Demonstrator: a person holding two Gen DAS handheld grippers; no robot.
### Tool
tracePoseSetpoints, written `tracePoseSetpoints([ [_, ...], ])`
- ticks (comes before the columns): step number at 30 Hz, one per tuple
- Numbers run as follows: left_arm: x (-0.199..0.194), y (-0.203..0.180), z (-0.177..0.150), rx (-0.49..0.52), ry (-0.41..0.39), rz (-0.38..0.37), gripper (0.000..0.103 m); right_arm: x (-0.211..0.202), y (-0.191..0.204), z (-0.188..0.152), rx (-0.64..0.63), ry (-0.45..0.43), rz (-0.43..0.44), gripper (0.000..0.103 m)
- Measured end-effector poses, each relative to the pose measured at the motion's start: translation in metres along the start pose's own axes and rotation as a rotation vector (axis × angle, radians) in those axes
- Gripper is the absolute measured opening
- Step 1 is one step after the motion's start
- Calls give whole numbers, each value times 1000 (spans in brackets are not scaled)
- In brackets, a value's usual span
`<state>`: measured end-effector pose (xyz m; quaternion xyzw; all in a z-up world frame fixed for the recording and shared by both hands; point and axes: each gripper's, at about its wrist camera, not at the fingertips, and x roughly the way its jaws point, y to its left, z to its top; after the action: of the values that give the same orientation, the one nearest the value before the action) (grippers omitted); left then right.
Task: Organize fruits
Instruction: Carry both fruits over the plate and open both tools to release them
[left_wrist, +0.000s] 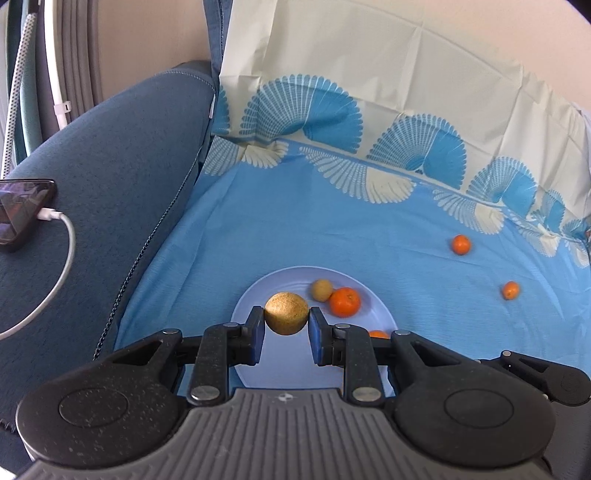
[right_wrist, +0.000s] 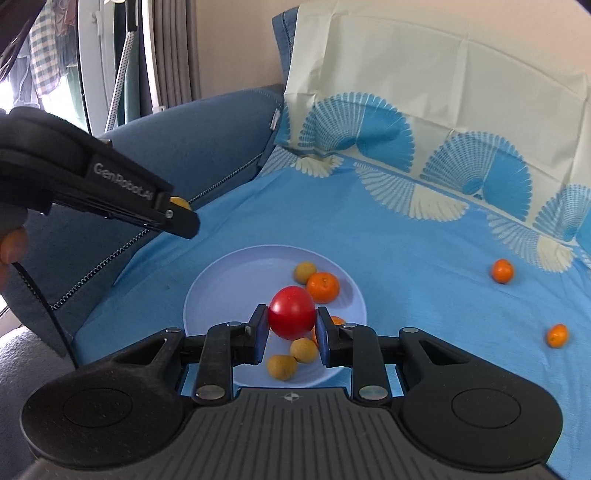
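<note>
left gripper (left_wrist: 286, 320) angled downward, both pads clamped on a round tan fruit (left_wrist: 286, 313), right gripper (right_wrist: 291, 320) tilted down, pads pinching a red fruit (right_wrist: 291, 312), bare hand (right_wrist: 11, 245) gripping the left tool's handle

Blue sofa seat (right_wrist: 207, 147), draped with a light-blue cloth (right_wrist: 406, 266) bearing a fan-pattern border. On the cloth: a pale blue plate (right_wrist: 221, 291) near the front, and two small oranges, one (right_wrist: 502, 270) farther back, one (right_wrist: 557, 335) nearer, well apart from the plate. A phone (left_wrist: 22, 210) with white cable (left_wrist: 62, 254) lies on the bare armrest.
</note>
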<state>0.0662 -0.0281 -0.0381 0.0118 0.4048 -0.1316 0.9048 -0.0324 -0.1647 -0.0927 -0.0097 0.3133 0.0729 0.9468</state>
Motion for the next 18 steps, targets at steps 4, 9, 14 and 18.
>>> tracePoseSetpoints([
  [4, 16, 2, 2, -5, 20, 4, 28, 16, 0, 1, -2, 14, 7, 28],
  [9, 31, 5, 1, 5, 38, 12, 28, 27, 1, 1, -11, 27, 15, 28],
  [14, 47, 9, 1, 19, 65, 34, 28, 39, 4, 1, -37, 43, 20, 28],
  [18, 54, 13, 2, 37, 94, 32, 88, 47, 7, 1, -58, 53, 10, 29],
])
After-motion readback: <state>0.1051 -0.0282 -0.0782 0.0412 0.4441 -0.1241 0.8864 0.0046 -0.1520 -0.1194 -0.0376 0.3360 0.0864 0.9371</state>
